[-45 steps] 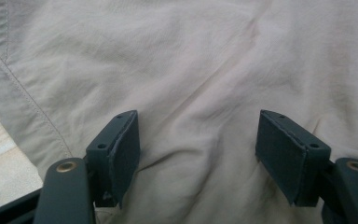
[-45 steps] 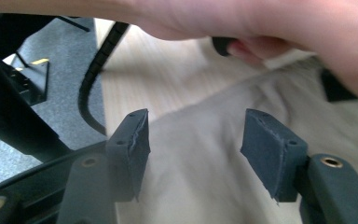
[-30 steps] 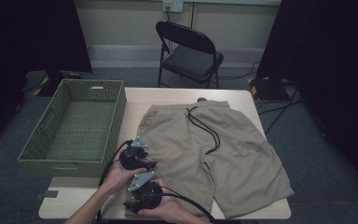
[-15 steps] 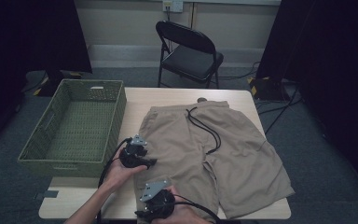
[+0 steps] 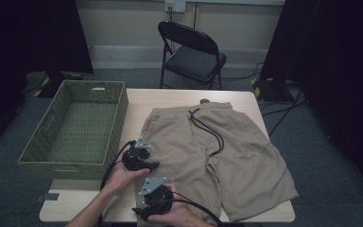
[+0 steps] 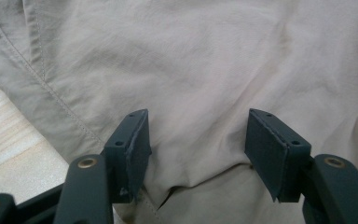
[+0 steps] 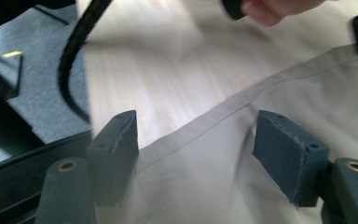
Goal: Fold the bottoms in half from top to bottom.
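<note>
The right hand-held gripper (image 5: 144, 213) has dropped back toward the near surface (image 5: 179, 97) edge, its jaws spread over the shorts (image 5: 227, 161) hem. The left hand-held gripper (image 5: 153, 164), also released, hovers over the same leg; grasping comes next, so both must close on fabric.

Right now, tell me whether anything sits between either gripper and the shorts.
Nothing visible does. The left gripper hangs open directly over the shorts, bare fabric between its jaws. The right gripper is open over the shorts' hem at the table edge.

**Surroundings of the work surface**

Wooden surface (image 5: 170, 101): light finish. Green woven basket (image 5: 75, 127) stands on its left part. Black folding chair (image 5: 191, 49) stands beyond the surface's far edge. Black cables (image 5: 283, 111) lie on grey floor right of the surface.
</note>
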